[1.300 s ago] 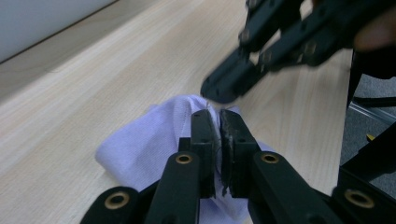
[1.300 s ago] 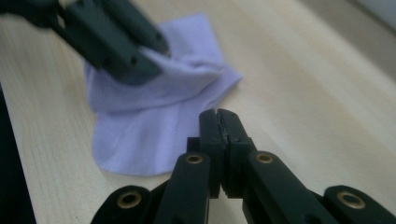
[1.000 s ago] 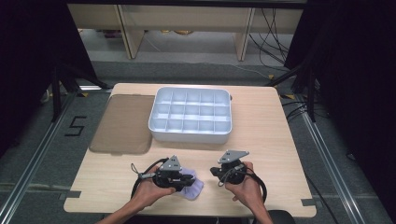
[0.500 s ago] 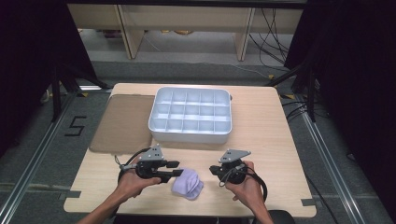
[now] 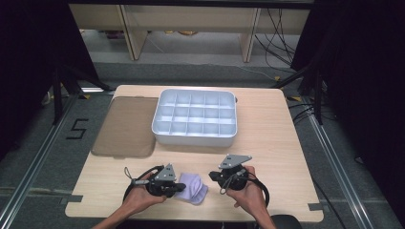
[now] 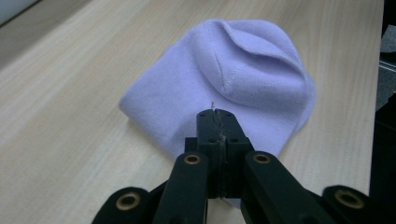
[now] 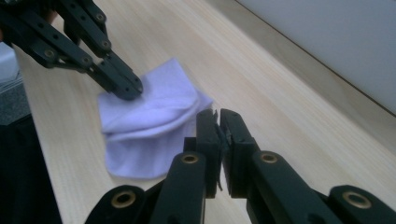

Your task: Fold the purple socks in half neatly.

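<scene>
Both grippers are pressed together. The left gripper (image 5: 180,188) has just been closed at the lilac cloth's (image 5: 193,187) near edge, by the table's (image 5: 267,138) front edge; whether fabric is pinched cannot be told. The right gripper (image 5: 213,176) is held beside it.

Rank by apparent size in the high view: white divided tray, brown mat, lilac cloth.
1-2. white divided tray and brown mat: similar footprint, too close to rank.
3. lilac cloth: clearly smallest, though nearest the camera.
</scene>
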Action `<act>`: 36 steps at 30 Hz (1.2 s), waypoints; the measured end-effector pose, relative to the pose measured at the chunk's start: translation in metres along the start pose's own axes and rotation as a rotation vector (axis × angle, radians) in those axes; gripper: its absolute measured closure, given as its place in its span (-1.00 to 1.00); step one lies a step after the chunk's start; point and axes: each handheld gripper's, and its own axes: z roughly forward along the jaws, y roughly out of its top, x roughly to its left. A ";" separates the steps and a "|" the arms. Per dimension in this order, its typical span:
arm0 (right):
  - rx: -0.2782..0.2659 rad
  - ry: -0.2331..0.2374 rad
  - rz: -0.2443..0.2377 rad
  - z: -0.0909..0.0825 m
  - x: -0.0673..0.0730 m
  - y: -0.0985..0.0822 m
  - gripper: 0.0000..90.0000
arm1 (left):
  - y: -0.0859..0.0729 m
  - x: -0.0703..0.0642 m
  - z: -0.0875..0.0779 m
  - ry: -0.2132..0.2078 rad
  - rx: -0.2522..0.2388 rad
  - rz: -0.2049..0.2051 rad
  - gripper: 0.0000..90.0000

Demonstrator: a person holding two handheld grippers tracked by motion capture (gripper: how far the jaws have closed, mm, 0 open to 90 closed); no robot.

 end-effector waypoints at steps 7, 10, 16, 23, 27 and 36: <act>-0.006 0.050 -0.030 0.008 0.015 0.008 0.94 | 0.000 -0.012 0.002 0.008 -0.001 -0.022 0.97; 0.013 0.077 -0.054 0.024 0.025 0.016 0.94 | 0.000 -0.011 0.002 0.013 0.005 -0.019 0.97; 0.083 0.058 -0.089 0.051 0.027 0.019 0.96 | 0.000 -0.012 0.002 0.005 -0.004 -0.032 0.97; 0.170 -0.032 -0.080 0.044 0.008 -0.001 0.97 | -0.001 -0.011 0.001 0.008 -0.004 -0.012 0.97; 0.160 -0.008 -0.054 0.041 0.004 -0.005 0.96 | -0.001 -0.011 0.001 0.009 -0.004 -0.013 0.95; 0.016 0.010 -0.046 0.018 0.012 0.007 0.95 | 0.017 0.000 -0.010 0.051 -0.090 -0.036 0.87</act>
